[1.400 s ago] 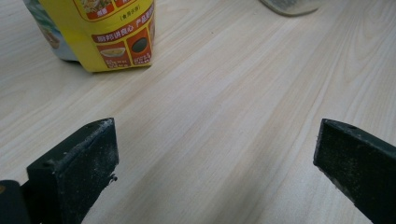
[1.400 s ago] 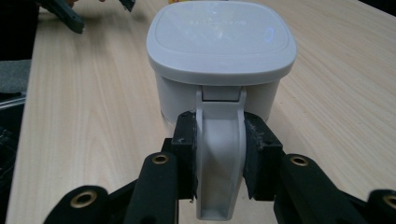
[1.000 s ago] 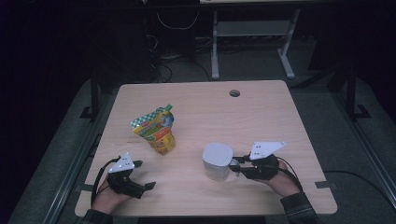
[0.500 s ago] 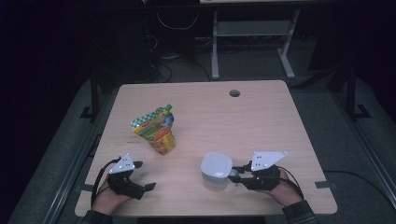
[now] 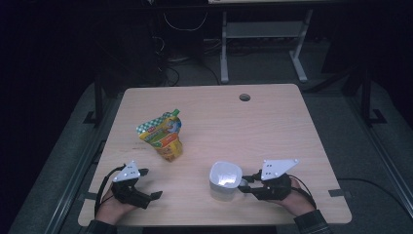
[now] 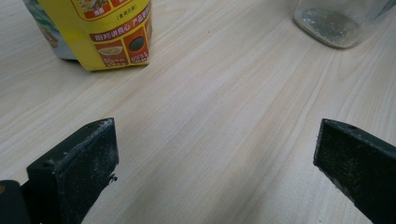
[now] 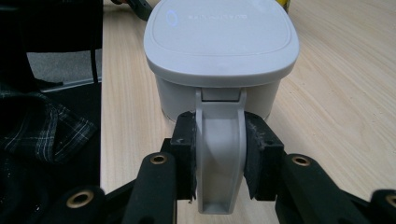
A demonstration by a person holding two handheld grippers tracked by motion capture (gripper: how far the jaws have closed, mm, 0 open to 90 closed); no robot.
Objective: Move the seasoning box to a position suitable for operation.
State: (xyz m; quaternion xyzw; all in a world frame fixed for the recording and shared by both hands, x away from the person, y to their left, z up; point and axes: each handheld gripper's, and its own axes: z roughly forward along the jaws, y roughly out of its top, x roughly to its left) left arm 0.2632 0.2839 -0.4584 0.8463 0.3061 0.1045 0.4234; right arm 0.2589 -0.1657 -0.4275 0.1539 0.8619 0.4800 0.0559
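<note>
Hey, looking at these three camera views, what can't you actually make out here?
- What is in the white lidded container: right gripper view, the closed lid covers it.
- Small print on the yellow snack pouch: left gripper view, the top edge cuts off the pouch; high view, too small.
- Clear jar: left gripper view, the top edge cuts it off.
- Container handle's lower end: right gripper pads hide its sides.

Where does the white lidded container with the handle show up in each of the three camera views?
High view: the white container stands near the front edge of the table, right of centre, its handle clamped by the right hand-held gripper.
Left gripper view: top right corner, its base cut by the frame.
Right gripper view: centre, its lid above the clamped handle.
Shared landmark: the yellow snack pouch, at the left gripper view's top left.
</note>
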